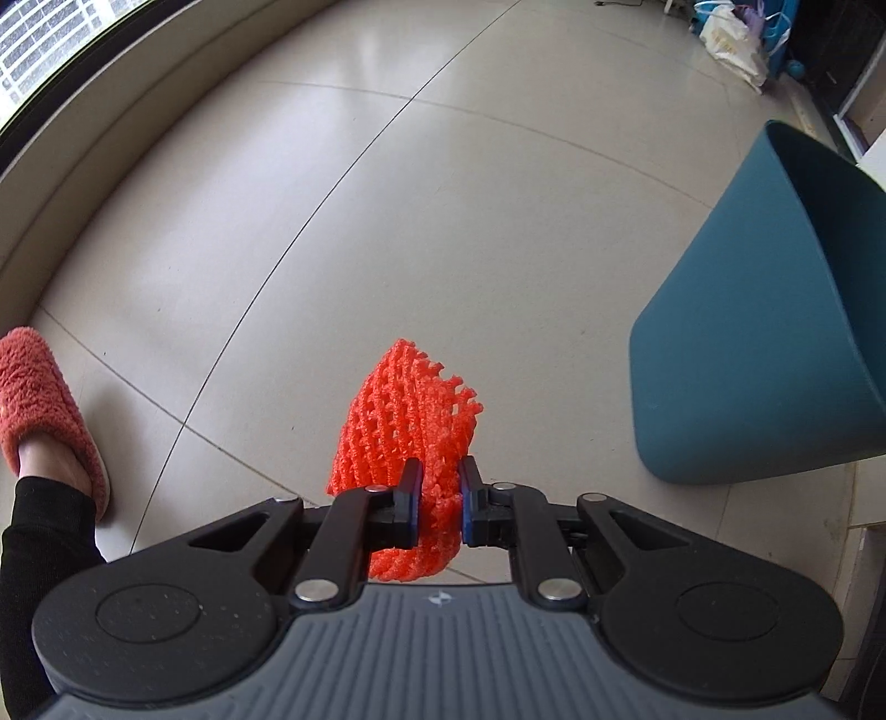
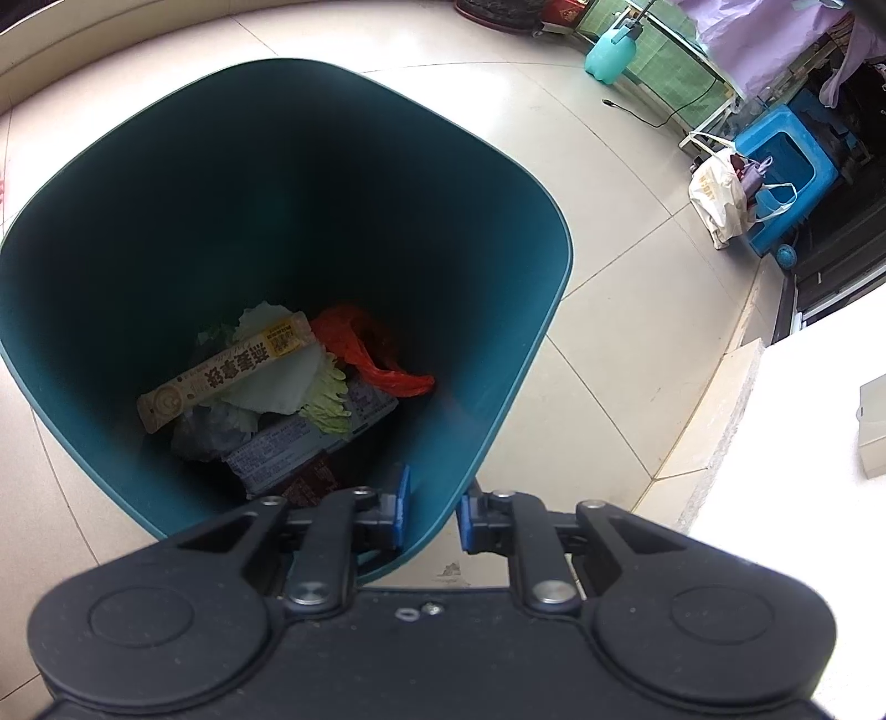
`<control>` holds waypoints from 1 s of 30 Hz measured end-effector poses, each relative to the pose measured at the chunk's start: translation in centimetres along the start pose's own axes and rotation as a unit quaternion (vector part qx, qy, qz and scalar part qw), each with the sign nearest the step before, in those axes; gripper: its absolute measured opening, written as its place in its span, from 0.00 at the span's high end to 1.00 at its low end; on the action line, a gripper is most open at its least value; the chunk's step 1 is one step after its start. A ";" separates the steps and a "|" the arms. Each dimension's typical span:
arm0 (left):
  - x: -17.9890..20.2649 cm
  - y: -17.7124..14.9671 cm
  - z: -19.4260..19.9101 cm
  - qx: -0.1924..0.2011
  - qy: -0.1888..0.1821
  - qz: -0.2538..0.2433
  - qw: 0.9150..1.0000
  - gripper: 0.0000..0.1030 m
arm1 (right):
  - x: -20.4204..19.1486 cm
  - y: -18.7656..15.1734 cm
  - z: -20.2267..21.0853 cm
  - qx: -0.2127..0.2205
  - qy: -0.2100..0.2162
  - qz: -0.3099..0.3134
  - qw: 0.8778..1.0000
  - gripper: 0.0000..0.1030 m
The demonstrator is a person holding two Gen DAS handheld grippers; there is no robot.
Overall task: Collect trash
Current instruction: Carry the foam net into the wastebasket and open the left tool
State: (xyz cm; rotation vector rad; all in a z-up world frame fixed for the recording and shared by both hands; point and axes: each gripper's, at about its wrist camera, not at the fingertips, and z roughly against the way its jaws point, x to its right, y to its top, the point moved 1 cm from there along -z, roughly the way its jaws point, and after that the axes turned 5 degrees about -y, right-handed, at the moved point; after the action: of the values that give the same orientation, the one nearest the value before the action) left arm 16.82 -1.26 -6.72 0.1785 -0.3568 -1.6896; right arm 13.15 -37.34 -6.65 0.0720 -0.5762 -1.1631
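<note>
2 handheld grippers work over a pale tiled floor. Clamped between the blue pads of the left gripper is a bright orange foam net, the stretchy mesh sleeve kind, squeezed narrow at the grip and fanning out above it into an open lattice with a ragged, toothed upper edge; a lower fold bulges out beneath the pads. The net hangs clear of the floor, with a teal bin standing well apart to its right, tilted so that its mouth faces away toward the upper right. At the left edge, a foot in a fuzzy coral slipper rests on the tiles below a black sleeve or trouser leg. The right gripper is pinched on the near wall of the bin, 1 blue pad inside the rim and 1 outside, and its camera looks straight down into the container. At the bottom lie a long tan wrapper printed with Chinese characters, pale green cabbage leaves, a crumpled orange plastic bag and a grey printed packet. Beyond the bin sit a turquoise spray bottle, a white bag and a blue stool.
</note>
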 end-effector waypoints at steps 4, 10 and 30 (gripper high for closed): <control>3.0 1.7 2.8 0.029 -0.025 -0.034 0.999 0.88 | 0.2 0.1 0.0 0.002 0.000 -0.003 1.000 0.85; 8.9 4.8 7.5 0.064 -0.052 -0.084 0.993 0.88 | 0.5 0.1 0.0 0.008 0.009 -0.013 1.000 0.87; 25.1 8.0 -1.4 0.006 -0.116 -0.200 0.973 0.88 | 0.9 -0.4 0.6 0.023 0.021 -0.031 0.999 0.87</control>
State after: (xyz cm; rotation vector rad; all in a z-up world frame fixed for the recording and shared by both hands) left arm 20.91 -27.06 -3.21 0.0631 -0.5320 -2.1142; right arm 12.83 -38.17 -5.92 0.1540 -0.5678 -1.2063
